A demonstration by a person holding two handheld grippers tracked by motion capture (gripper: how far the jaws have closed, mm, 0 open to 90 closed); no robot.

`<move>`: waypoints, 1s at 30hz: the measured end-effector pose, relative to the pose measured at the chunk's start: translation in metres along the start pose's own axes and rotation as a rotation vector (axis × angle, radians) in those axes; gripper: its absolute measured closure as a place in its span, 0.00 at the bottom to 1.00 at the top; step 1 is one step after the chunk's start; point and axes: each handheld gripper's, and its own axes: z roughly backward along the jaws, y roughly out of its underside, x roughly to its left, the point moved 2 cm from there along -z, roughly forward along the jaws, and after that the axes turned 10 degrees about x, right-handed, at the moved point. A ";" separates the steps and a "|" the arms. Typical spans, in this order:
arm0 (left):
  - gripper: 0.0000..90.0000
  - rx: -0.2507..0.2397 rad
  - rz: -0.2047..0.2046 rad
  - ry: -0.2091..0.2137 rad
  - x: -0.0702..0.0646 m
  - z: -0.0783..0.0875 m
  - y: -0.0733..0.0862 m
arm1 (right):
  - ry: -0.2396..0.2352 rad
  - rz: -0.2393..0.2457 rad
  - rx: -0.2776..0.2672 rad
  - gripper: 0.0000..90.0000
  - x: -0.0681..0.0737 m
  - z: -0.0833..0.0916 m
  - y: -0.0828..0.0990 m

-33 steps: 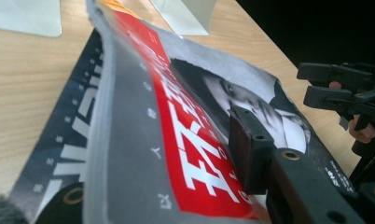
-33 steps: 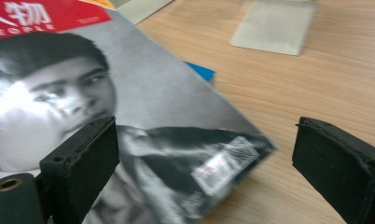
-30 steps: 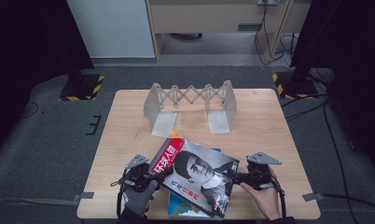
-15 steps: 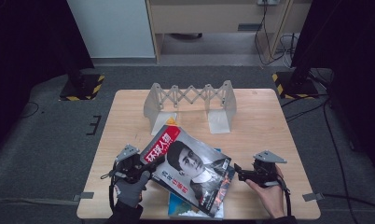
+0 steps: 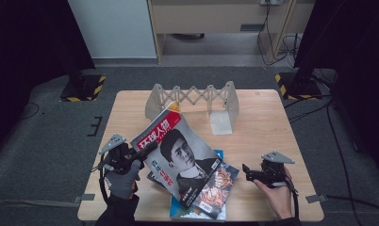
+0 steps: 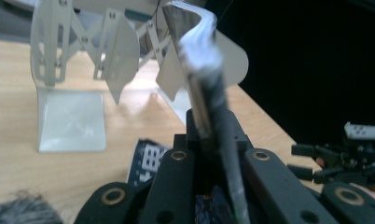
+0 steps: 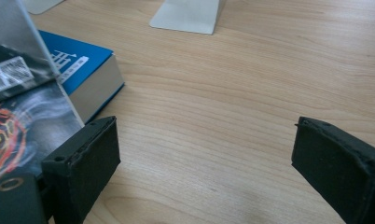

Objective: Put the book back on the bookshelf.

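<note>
left tool (image 5: 147, 148) clamped on one magazine (image 5: 178, 150), two more stacked (one blue book (image 5: 190, 213))

The left tongs (image 5: 143, 151) have just been closing on the magazine (image 5: 178, 155) edge, and now its left side stands higher than before.

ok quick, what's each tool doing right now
left tool: closed on the magazine, one edge lifted
right tool: open, holding nothing

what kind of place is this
Probably a lab or studio set up for recording: a lone wooden table on grey carpet, dark curtains at both sides, hazard-striped stand bases, and loose cables on the floor behind.
</note>
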 end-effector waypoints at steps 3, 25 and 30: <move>0.96 -0.019 -0.004 -0.003 -0.001 0.003 -0.007 | 0.008 0.000 0.009 0.09 -0.003 -0.001 0.001; 0.96 -0.140 -0.110 -0.129 -0.012 0.041 -0.078 | 0.024 -0.006 0.026 0.10 -0.012 -0.003 0.003; 0.96 -0.187 -0.114 -0.188 -0.007 0.049 -0.097 | 0.027 -0.005 0.031 0.10 -0.014 -0.005 0.004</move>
